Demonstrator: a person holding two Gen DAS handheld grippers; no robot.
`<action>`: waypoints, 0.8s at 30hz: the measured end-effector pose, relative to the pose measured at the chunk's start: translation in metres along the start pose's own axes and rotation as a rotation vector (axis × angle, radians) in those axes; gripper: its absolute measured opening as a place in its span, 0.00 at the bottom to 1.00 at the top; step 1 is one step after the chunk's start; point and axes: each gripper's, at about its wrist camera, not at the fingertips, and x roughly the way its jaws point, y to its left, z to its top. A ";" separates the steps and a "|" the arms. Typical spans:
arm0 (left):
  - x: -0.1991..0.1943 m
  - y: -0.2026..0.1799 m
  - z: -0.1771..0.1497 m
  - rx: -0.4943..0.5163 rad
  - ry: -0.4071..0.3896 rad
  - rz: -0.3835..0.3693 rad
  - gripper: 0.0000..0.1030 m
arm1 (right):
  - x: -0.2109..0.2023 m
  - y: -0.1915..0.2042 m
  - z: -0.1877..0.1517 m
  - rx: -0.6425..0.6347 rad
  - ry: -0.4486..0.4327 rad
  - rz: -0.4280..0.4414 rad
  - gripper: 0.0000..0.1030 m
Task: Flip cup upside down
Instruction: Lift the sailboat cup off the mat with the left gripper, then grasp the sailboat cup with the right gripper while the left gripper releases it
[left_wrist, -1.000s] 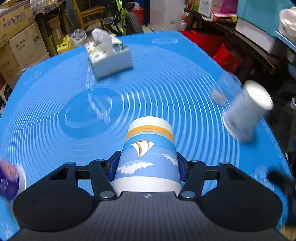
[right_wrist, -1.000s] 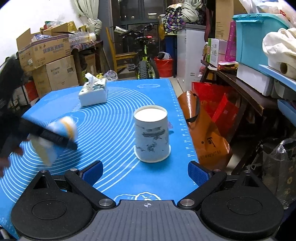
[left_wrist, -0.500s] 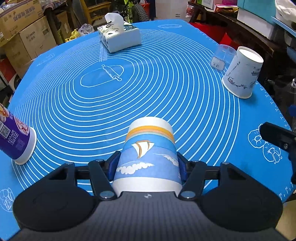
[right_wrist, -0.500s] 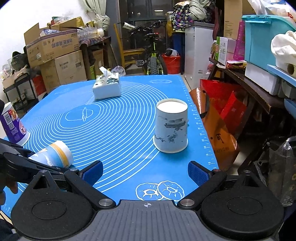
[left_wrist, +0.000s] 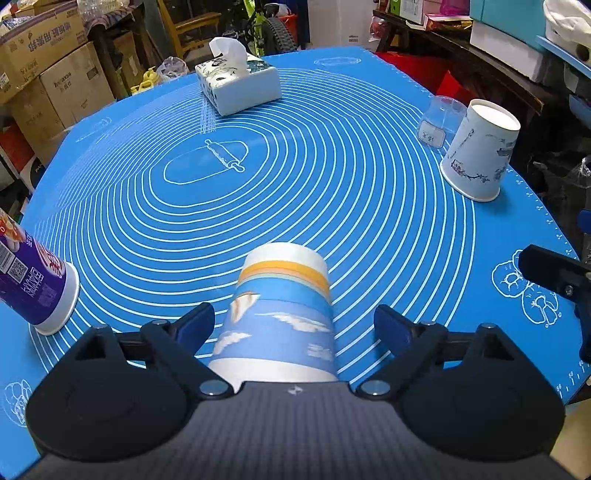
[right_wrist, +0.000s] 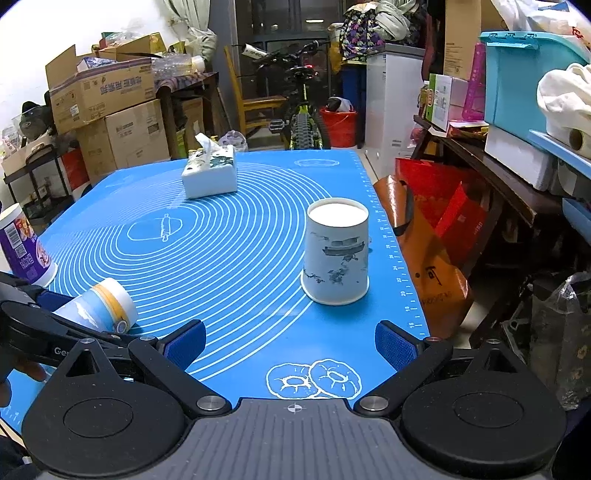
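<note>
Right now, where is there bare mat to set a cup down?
The mat's middle rings are bare, bordered by the tissue box, white cup and sailboat cup. The left edge by the purple cup is tighter.

A blue mat (left_wrist: 332, 155) ringed with white lines; on it, a sky-blue cup (left_wrist: 282, 317) with clouds, sailboat and orange band.

A cluttered home storage room: stacked cardboard boxes (right_wrist: 107, 110), a bicycle (right_wrist: 301, 110), a freezer (right_wrist: 391, 107).
</note>
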 end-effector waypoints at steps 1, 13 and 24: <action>0.000 0.000 0.000 -0.002 -0.001 -0.001 0.90 | 0.000 0.000 0.000 0.000 0.000 0.000 0.95; -0.003 0.006 -0.001 -0.013 -0.005 0.003 0.90 | -0.002 0.002 0.002 -0.004 -0.002 0.002 0.95; -0.018 0.014 -0.002 -0.044 -0.039 -0.007 0.90 | -0.010 0.008 0.007 -0.012 -0.016 0.012 0.95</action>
